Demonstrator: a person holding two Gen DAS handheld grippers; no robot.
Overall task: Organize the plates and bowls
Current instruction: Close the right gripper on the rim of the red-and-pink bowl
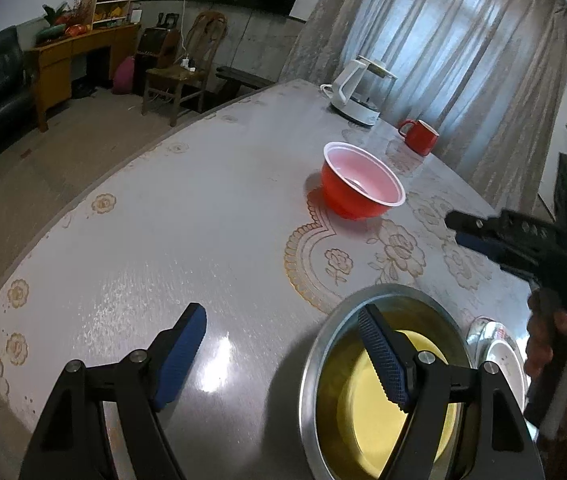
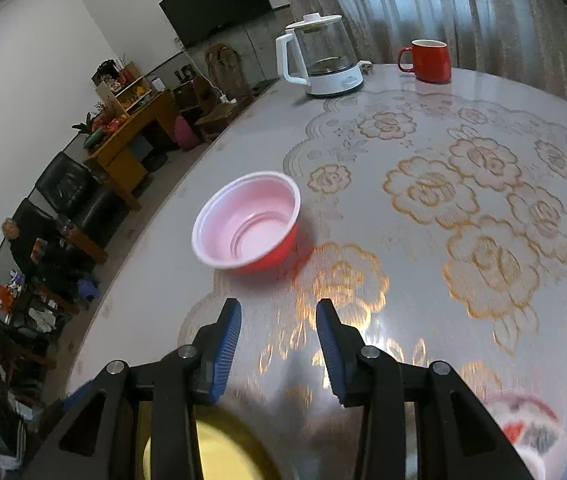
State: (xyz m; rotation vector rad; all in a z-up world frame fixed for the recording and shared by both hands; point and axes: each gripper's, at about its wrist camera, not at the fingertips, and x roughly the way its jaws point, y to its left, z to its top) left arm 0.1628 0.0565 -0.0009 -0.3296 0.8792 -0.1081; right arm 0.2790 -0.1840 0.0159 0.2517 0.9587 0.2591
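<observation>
On the desk (image 2: pixel 463 92), at about 11 o'clock from my right tool (image 2: pixel 279 344), stands the red bowl (image 2: pixel 247 222), upright and empty, near but apart from the tips. By its look it is thin plastic: I judge it light, somewhat flexible, and likely to slide or tip on the glossy cloth if nudged. The best hold, in my estimate, is one finger inside and one outside the white rim, pinched gently so that the wall does not buckle. My right tool hangs with its jaws moderately parted and nothing between them. My left tool (image 1: pixel 283 360) is spread wide and empty; its right finger (image 1: pixel 383 360) hangs over the metal basin (image 1: pixel 323 344), which holds a yellow plate (image 1: pixel 375 432) and would be stiffer and heavier. From that tool the red bowl lies at 1 o'clock, well apart. A white dish (image 1: pixel 505 360) sits just beside the basin at 3 o'clock. Beyond, a kettle (image 2: pixel 319 56) and red mug (image 2: pixel 427 60) stand at the far edge.
</observation>
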